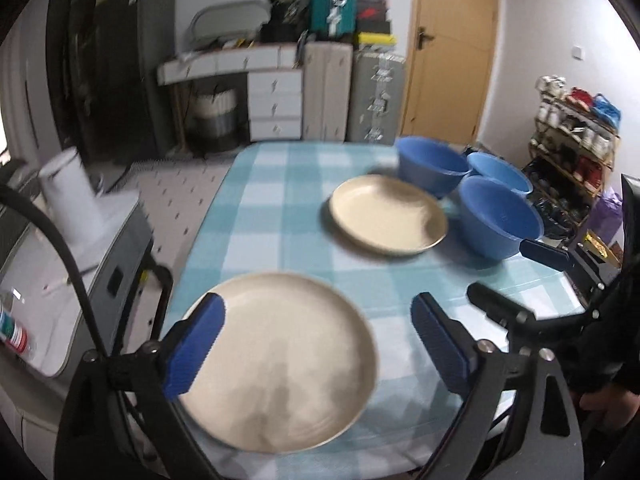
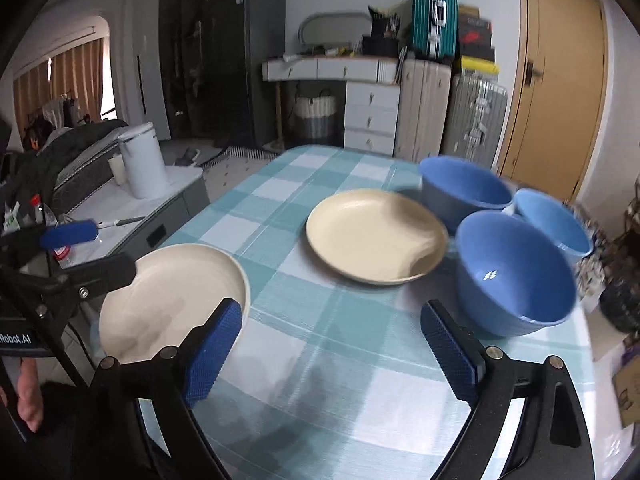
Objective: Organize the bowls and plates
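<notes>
Two cream plates lie on the blue checked tablecloth [image 1: 280,208]. The near plate [image 1: 276,364] [image 2: 172,300] sits by the table's front left corner, and the far plate [image 1: 388,214] [image 2: 376,236] is at mid-table. Three blue bowls cluster to its right: a far one [image 1: 432,162] [image 2: 464,188], a smaller one [image 1: 500,172] [image 2: 552,224] and a near one [image 1: 500,216] [image 2: 512,268]. My left gripper [image 1: 320,308] [image 2: 92,252] hovers open above the near plate, holding nothing. My right gripper [image 2: 332,312] [image 1: 504,272] is open and empty above bare cloth, left of the near bowl.
A low grey cabinet [image 2: 172,208] stands left of the table with a white canister [image 2: 142,164] on it. Behind the table are drawers [image 2: 370,112], suitcases [image 2: 476,116] and a wooden door [image 2: 556,80]. A cluttered shelf [image 1: 572,140] is at the right.
</notes>
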### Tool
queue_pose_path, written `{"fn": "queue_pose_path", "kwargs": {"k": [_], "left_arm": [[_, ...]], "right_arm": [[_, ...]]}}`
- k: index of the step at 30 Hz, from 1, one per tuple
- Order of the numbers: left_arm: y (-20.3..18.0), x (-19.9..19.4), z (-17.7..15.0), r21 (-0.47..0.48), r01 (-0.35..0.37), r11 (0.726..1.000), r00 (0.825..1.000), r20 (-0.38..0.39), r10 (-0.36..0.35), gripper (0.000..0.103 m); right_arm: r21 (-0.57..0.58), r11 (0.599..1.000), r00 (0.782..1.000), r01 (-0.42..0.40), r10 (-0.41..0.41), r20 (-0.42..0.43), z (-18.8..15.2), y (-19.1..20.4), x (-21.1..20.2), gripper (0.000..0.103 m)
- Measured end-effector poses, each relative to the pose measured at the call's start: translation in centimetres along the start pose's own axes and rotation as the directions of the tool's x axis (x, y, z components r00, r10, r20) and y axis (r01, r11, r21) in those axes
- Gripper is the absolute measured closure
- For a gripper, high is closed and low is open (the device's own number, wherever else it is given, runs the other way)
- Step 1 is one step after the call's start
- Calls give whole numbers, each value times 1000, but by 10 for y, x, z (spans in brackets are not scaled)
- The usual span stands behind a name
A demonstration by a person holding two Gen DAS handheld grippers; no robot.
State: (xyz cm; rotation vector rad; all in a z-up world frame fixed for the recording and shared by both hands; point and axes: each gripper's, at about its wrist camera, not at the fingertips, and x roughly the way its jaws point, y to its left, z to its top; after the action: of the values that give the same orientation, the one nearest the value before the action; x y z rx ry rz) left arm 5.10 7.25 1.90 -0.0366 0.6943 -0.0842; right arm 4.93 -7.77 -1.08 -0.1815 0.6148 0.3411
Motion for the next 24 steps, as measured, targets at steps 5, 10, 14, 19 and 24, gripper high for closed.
{"fn": "queue_pose_path", "kwargs": {"k": [5, 10, 14, 19, 24], "left_arm": [[-22, -4, 5, 6, 36, 999, 998, 49, -36, 2], [-34, -7, 9, -17, 25, 1000, 996, 91, -23, 1], [-46, -12, 9, 11, 18, 1000, 990, 140, -19, 0], [-54, -16, 7, 33, 22, 999, 980, 198, -28, 0], [-57, -12, 6, 34, 26, 999, 970, 241, -33, 0]], "right_arm": [[16, 999, 995, 32, -34, 95, -8, -17, -28, 1], [65, 996, 986, 54, -63, 152, -10, -37, -47, 1], [136, 990, 967, 41, -74, 245, -18, -51, -66, 1], [187, 981, 952, 43, -97, 289, -20, -64, -83, 1], [244, 969, 961, 31, -96, 259, -28, -77, -85, 1]]}}
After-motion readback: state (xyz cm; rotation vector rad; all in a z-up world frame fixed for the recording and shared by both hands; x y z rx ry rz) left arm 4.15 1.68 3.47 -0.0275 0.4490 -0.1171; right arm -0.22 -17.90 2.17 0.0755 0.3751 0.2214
